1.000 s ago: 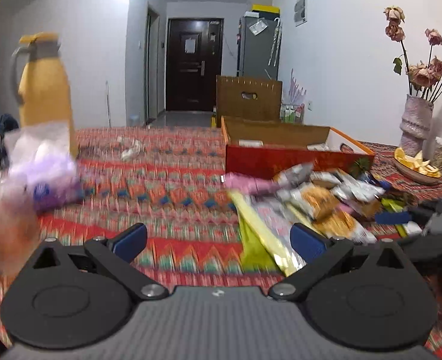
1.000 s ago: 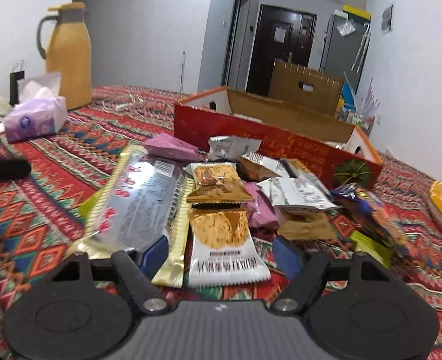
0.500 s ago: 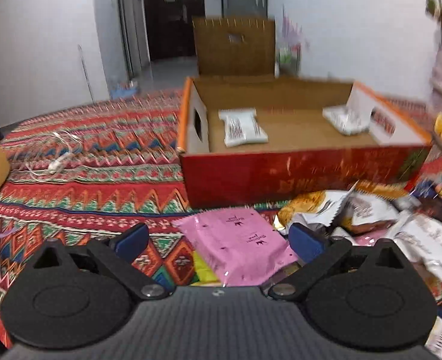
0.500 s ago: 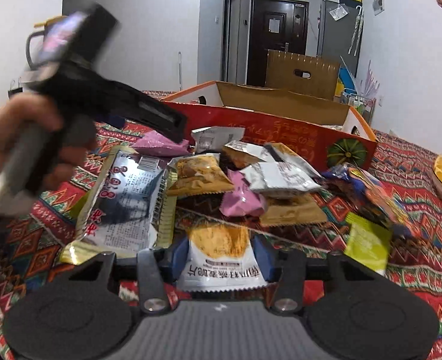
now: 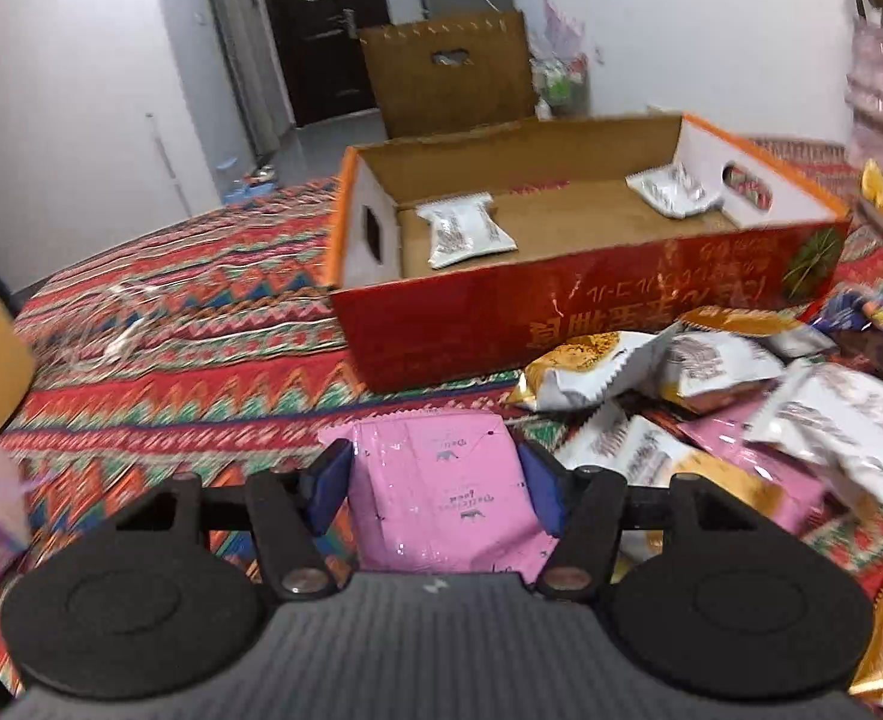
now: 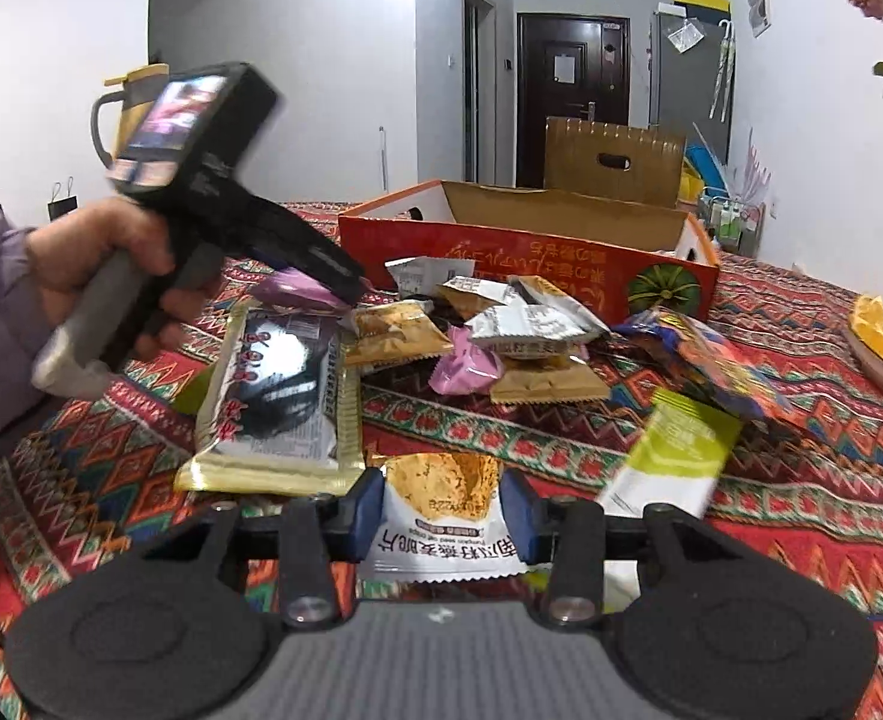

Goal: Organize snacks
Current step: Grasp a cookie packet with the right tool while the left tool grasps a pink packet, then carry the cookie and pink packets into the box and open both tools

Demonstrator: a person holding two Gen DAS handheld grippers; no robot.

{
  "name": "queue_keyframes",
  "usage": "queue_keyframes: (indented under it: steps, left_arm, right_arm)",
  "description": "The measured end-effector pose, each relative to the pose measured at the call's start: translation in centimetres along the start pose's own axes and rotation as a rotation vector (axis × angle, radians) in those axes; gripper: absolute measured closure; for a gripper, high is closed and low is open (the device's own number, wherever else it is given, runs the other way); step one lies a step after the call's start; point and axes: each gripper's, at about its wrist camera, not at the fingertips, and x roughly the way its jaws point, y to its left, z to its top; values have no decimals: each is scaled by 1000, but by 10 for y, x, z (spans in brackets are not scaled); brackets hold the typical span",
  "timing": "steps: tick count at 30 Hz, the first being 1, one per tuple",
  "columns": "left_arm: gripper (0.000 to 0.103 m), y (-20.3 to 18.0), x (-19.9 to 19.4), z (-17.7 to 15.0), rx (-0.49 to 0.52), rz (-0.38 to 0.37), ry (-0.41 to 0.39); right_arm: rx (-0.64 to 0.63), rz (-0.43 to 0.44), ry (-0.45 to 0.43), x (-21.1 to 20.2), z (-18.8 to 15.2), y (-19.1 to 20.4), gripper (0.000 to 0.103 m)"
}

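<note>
Holding two white snack packets, red box sits open.

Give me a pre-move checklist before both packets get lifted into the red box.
1. Left gripper on the pink packet: jaws closing, pads at both edges; ok.
2. Right gripper on the white-and-orange cracker packet: jaws closing, pads pinch its sides; ok.
3. Red cardboard box open on top: ok.
4. Free floor space in the box: only two white packets inside; ok.
5. Pink packet free of neighbouring snacks: cannot tell.
6. Long silver snack bag clear of the right gripper: beside it, contact cannot tell.
</note>
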Motion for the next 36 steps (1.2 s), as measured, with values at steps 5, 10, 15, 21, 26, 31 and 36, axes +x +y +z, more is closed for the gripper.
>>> queue_keyframes:
  steps: [5, 10, 15, 21, 26, 31, 36]
  left_arm:
    - [42, 15, -92, -29, -117, -27, -116]
    - [42, 6, -170, -78, -188, -100, -166]
    - [42, -3, -211, -122, -243, -139, -162]
    - [42, -3, -234, -151, -247, -145, -168]
    - [42, 2, -239, -153, -257, -155, -184]
    - [42, 9, -228, -134, -260, -163, -210]
    - [42, 15, -201, -88, -264, -182, -229]
  right_arm:
    - [39, -19, -28, -35, -16, -6, 62]
    - [59, -42, -47, -67, -32, -6, 62]
    - [75, -65, -44, -90, -48, 0, 62]
    - [56, -68, -56, -109, -58, 18, 62]
    - [45, -77, -81, -117, -51, 26, 63]
    - [50, -68, -100, -113, -32, 16, 63]
    - [38, -52, -155, -103, 5, -6, 63]
